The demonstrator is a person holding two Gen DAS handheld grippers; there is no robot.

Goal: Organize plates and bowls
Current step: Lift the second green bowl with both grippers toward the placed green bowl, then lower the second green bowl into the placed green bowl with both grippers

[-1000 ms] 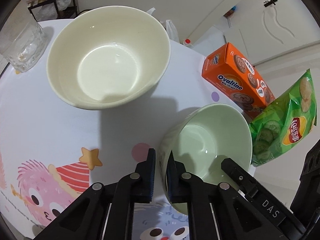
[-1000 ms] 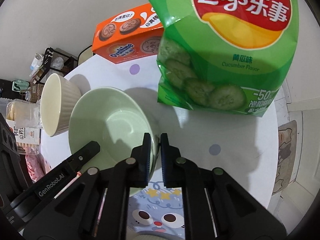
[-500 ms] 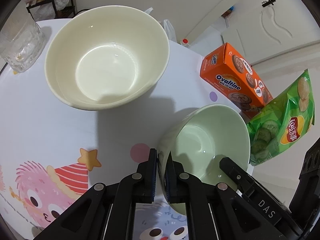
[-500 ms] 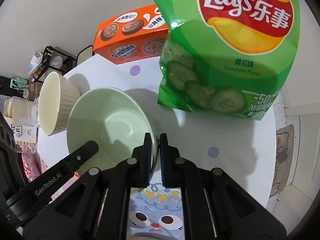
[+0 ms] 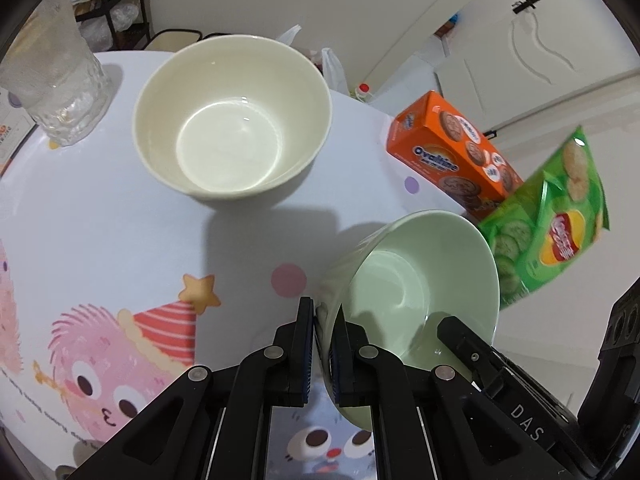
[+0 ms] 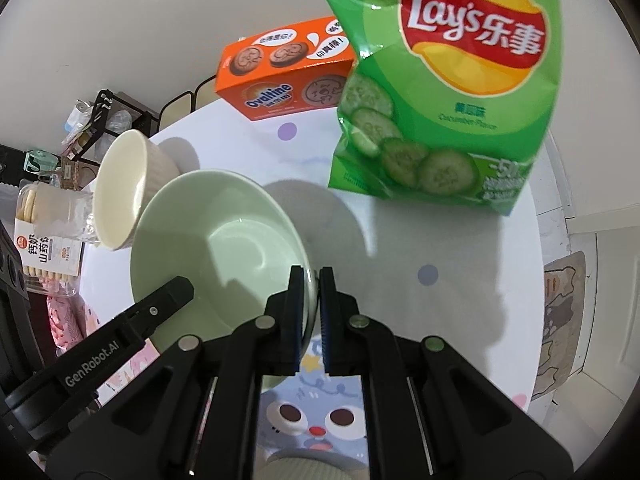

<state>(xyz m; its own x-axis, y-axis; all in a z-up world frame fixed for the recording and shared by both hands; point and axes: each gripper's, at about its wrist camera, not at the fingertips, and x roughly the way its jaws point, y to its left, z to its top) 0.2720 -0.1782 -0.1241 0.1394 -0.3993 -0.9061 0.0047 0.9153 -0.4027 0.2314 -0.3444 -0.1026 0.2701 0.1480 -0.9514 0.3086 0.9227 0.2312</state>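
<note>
A pale green bowl point(image 5: 416, 280) hangs tilted just above the cartoon-printed table point(image 5: 100, 220). My left gripper point(image 5: 323, 320) is shut on the bowl's near left rim. My right gripper point(image 6: 312, 280) is shut on the opposite rim of the same green bowl point(image 6: 216, 240). One finger of the right gripper point(image 5: 460, 332) shows inside the bowl in the left wrist view. A larger cream bowl point(image 5: 232, 120) stands upright and empty on the table beyond it. In the right wrist view the cream bowl point(image 6: 120, 192) sits to the left of the green one.
A clear glass point(image 5: 56, 80) stands at the table's far left. An orange Ovaltine box point(image 5: 452, 156) and a green Lay's crisp bag point(image 5: 552, 224) stand near the right edge. A packet of crackers point(image 6: 44, 240) lies behind the cream bowl.
The left gripper has risen a little with the green bowl, so the cream bowl and table look farther off. Both grips on the rim are unchanged.
</note>
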